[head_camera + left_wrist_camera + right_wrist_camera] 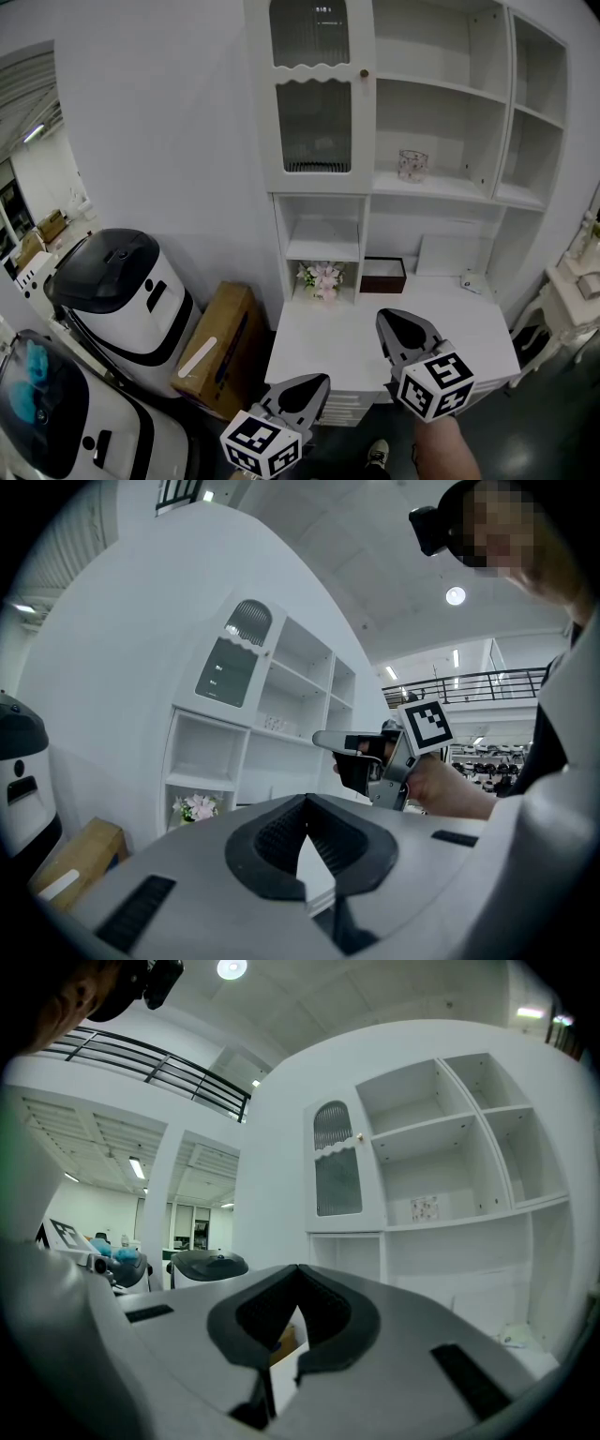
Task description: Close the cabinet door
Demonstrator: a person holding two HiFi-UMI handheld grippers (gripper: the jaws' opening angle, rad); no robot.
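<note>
**Task item.** The cabinet door (314,94) is the tall glass-panelled door at the upper left of the white shelf unit (441,84). It sits above the back left corner of the counter (323,342). In the head view and the right gripper view the door lies flush with its frame. Its small round knob (364,73) is on the right edge, next to the open shelves.

**Left gripper** (305,800). The jaws are closed tip to tip. Only a narrow wedge of empty space shows behind the tips, and nothing is gripped. The gripper is held at the front left corner of the counter, well apart from the door.

**Right gripper** (298,1267). The jaws are fully closed with nothing between them. The gripper is held above the front edge of the counter, right of centre, and points toward the shelf unit. It touches nothing.

**Other items.**
- A bunch of pale flowers (321,277) stands in the open compartment at the back left corner of the counter.
- A dark box (382,275) stands just beside the flowers, against the back edge.
- A patterned glass (412,165) stands on the shelf to the right of the door.
- A cardboard box (223,347) lies on the floor, left of the counter.
- A white machine with a black lid (127,286) stands further left.
</note>
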